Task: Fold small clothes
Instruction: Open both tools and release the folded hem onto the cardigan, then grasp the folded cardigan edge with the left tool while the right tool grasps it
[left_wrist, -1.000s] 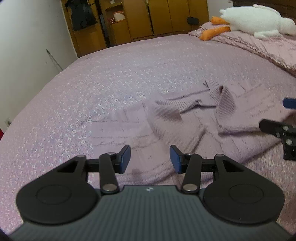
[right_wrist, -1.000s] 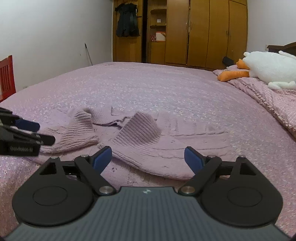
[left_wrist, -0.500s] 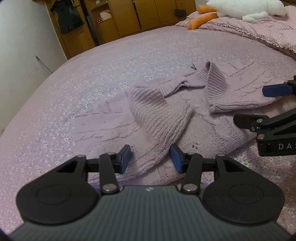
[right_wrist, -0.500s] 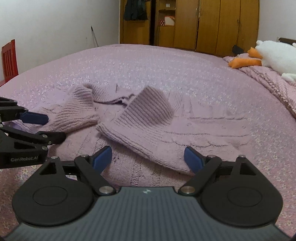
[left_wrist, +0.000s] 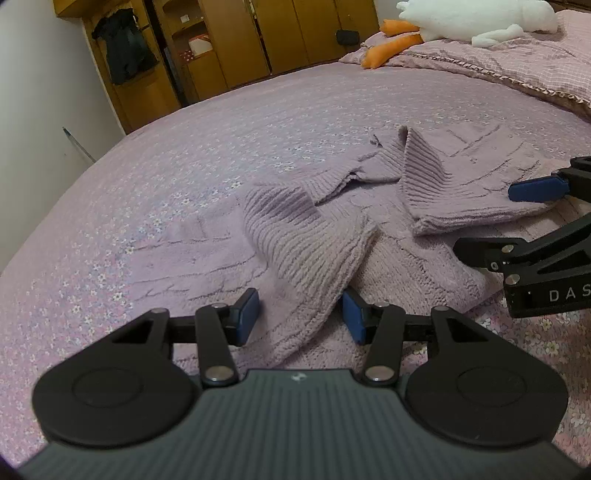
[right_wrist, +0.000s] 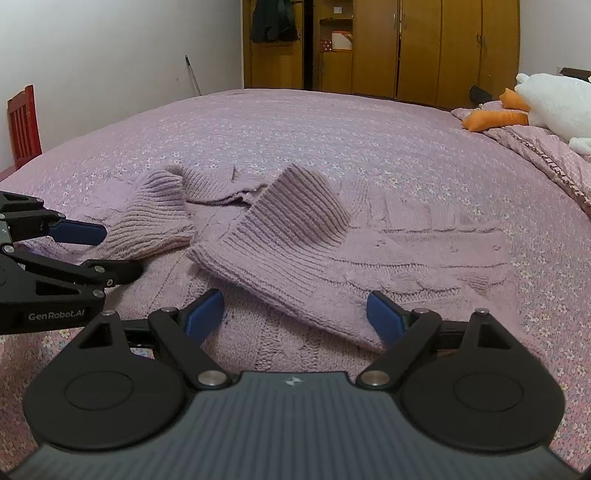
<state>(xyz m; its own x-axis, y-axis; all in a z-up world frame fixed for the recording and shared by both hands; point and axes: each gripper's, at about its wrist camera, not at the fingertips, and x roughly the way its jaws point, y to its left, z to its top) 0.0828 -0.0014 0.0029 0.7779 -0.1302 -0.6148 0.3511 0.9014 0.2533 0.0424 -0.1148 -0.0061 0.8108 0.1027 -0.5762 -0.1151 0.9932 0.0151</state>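
A flowered bedspread is covered at its near part by a lilac knit sweater, both sleeves folded inward. The sweater is found at 12 o'clock of the left gripper and right gripper; both are held open, each straddling a sleeve cuff.

Mauve knit sweater flat on bedspread, sleeves crossed inward.

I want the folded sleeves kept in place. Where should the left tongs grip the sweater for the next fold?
Probably the sweater's near hem edge, approached low from the front: it lies flat between the open left tongs, with the ribbed sleeve folded above it.
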